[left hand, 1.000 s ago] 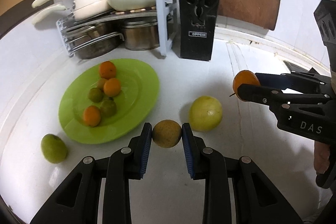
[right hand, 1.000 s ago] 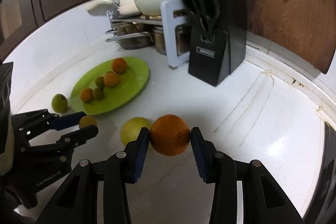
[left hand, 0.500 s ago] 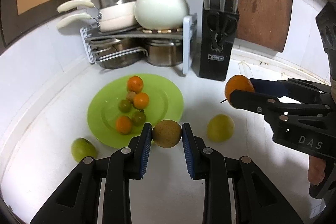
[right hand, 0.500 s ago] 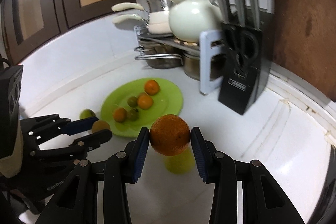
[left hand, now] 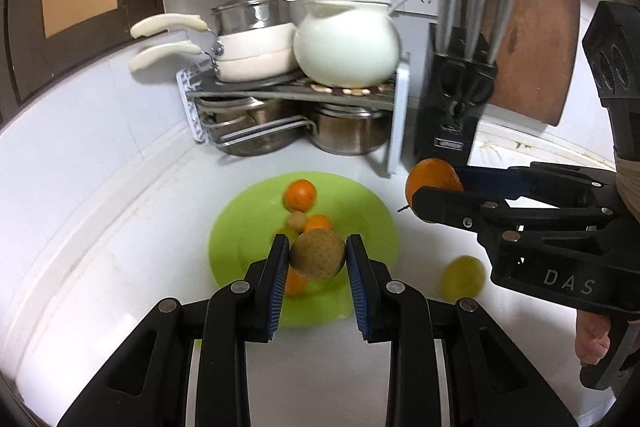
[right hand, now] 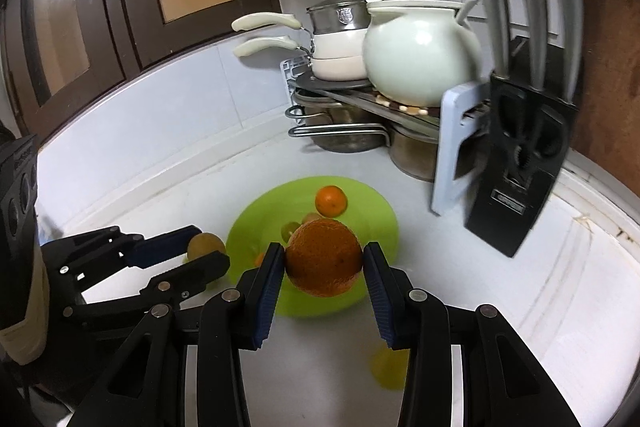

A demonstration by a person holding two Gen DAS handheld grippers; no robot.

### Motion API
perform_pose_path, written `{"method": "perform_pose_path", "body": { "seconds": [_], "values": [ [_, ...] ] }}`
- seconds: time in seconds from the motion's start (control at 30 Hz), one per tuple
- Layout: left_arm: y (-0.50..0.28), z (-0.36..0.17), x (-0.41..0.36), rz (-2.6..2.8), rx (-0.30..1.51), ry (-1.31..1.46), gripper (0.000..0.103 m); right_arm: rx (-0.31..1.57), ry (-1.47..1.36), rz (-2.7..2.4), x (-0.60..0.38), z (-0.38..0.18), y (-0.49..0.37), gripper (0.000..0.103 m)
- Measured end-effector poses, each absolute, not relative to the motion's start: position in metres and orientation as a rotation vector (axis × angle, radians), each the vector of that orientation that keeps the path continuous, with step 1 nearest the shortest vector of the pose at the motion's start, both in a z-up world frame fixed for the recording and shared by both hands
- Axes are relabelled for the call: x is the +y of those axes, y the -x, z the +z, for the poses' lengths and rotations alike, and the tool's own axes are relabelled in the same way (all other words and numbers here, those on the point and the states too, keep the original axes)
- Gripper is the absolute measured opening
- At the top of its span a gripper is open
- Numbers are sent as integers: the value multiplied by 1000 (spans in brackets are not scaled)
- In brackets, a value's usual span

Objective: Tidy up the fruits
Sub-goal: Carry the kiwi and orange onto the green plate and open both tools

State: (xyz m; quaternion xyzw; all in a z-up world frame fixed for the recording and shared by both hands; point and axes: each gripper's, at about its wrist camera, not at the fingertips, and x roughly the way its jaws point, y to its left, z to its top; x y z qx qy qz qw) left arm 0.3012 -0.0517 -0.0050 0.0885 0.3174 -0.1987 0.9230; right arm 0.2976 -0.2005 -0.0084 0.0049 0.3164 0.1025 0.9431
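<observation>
My left gripper (left hand: pixel 318 259) is shut on a brownish round fruit (left hand: pixel 317 255) and holds it in the air over the near part of the green plate (left hand: pixel 360 223). Several small oranges and green fruits lie on that plate, among them an orange (left hand: pixel 300 194) at its far side. My right gripper (right hand: pixel 323 265) is shut on a large orange (right hand: pixel 323 263), raised above the plate's (right hand: pixel 376 223) near edge. The right gripper (left hand: pixel 434 187) with its orange (left hand: pixel 432 179) shows at the right of the left wrist view. A yellow-green fruit (left hand: pixel 462 277) lies on the counter right of the plate.
A pot rack (left hand: pixel 296 99) with pans, a white pot (left hand: pixel 347 41) and steel pots stands behind the plate. A black knife block (left hand: pixel 452 107) and a wooden board (left hand: pixel 528 39) stand at the back right. A person's hand (left hand: pixel 592 339) grips the right tool. The counter is white.
Both grippers have risen with their fruits and moved over toward the green plate. The fruit on the counter has dropped lower and to the side in both views.
</observation>
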Motion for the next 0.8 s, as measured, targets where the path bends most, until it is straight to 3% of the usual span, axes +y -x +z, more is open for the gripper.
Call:
{"method": "perform_pose_path", "body": {
  "seconds": [0.8],
  "values": [
    [-425, -45, -53, -389, 808, -224, 30, 860, 15, 188, -188, -42, -421, 42]
  ]
}}
